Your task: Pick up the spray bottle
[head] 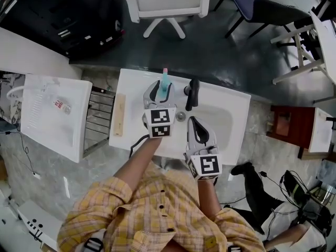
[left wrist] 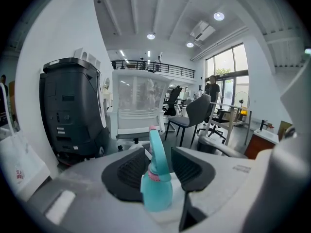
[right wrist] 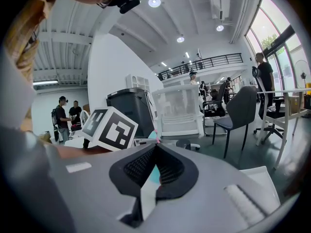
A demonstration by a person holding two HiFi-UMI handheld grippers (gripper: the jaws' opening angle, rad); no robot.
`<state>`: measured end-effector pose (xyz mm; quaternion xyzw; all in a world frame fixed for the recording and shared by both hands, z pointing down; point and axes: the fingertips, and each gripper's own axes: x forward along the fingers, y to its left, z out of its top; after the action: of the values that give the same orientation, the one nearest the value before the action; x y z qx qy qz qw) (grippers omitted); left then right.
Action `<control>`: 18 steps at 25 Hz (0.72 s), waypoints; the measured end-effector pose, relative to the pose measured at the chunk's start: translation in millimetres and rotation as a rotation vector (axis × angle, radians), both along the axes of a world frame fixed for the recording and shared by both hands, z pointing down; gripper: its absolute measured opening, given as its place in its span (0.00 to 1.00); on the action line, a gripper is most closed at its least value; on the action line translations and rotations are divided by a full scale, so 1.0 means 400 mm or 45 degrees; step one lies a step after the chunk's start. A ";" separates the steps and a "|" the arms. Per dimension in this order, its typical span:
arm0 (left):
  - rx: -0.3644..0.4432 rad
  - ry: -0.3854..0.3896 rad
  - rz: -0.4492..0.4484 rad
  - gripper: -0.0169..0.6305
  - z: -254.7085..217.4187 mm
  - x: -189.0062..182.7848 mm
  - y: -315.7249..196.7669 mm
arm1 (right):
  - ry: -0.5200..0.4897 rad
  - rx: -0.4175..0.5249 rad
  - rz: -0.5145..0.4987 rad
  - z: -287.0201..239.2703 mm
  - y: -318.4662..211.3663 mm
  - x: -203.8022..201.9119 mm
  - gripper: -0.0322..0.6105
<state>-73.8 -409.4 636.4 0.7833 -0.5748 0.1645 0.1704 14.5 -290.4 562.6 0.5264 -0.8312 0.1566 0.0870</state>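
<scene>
Two forward-reaching grippers: left gripper (head: 161,91) agape around spray bottle (left wrist: 156,188), right gripper (head: 193,122) closed, empty.

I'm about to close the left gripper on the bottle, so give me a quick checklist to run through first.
1. Bottle between the left gripper's jaws: ok, it stands in the gap.
2. Jaws open: ok, one on each side of the bottle.
3. Bottle upright: ok, standing on the counter.
4. Bottle centred: not ok, it sits close against one pad with a gap at the other.
5. Faucet clear: ok, beside the bottle and apart from it.
6. Right gripper out of the way: ok, shut, empty, over the sink nearer the person.
</scene>
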 end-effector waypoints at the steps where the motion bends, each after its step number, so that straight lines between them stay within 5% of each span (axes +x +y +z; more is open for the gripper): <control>1: -0.003 0.003 -0.005 0.27 0.002 -0.001 -0.003 | 0.001 -0.001 0.000 0.000 -0.001 0.000 0.05; 9: 0.008 -0.020 -0.026 0.15 0.008 0.000 -0.018 | 0.006 -0.005 0.003 0.003 -0.003 0.013 0.05; 18: 0.020 -0.032 -0.045 0.14 0.000 -0.011 -0.012 | 0.012 0.003 -0.002 -0.010 0.006 0.022 0.05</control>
<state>-78.1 -414.2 636.5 0.7723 -0.5918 0.1666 0.1599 23.1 -288.1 558.6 0.5265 -0.8314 0.1531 0.0904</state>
